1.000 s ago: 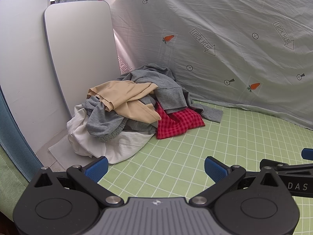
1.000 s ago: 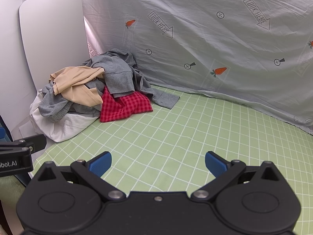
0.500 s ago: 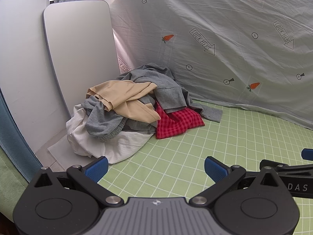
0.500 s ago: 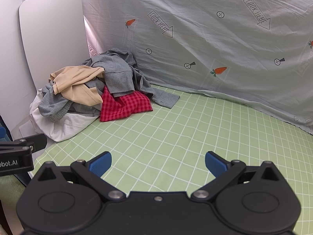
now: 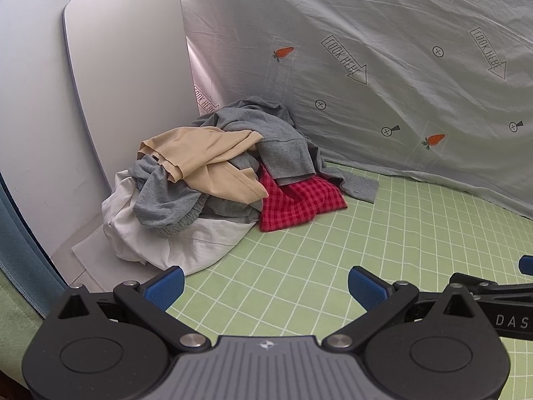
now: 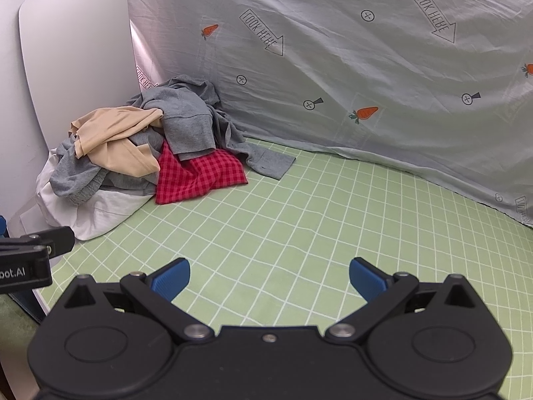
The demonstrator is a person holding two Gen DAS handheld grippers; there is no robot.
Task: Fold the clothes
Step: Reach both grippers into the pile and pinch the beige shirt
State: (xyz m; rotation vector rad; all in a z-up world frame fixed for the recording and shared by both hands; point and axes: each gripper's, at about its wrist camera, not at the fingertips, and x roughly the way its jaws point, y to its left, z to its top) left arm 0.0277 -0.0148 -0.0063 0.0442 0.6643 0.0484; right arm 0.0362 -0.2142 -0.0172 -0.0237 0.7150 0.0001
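Observation:
A pile of clothes (image 5: 213,180) lies in the far left corner of the green checked mat (image 5: 333,266). It holds a beige garment (image 5: 206,153), grey garments (image 5: 276,140), a red checked cloth (image 5: 296,203) and a white cloth (image 5: 186,243). The pile also shows in the right wrist view (image 6: 140,153). My left gripper (image 5: 265,286) is open and empty, well short of the pile. My right gripper (image 6: 269,278) is open and empty above the mat, to the right of the left one.
A white board (image 5: 126,76) leans on the wall behind the pile. A pale printed sheet (image 5: 383,66) hangs along the back. A blue curtain edge (image 5: 20,253) is at the left. The mat (image 6: 333,226) stretches right of the pile.
Both grippers have drifted slightly; the views are nearly the same. The clothes have not moved.

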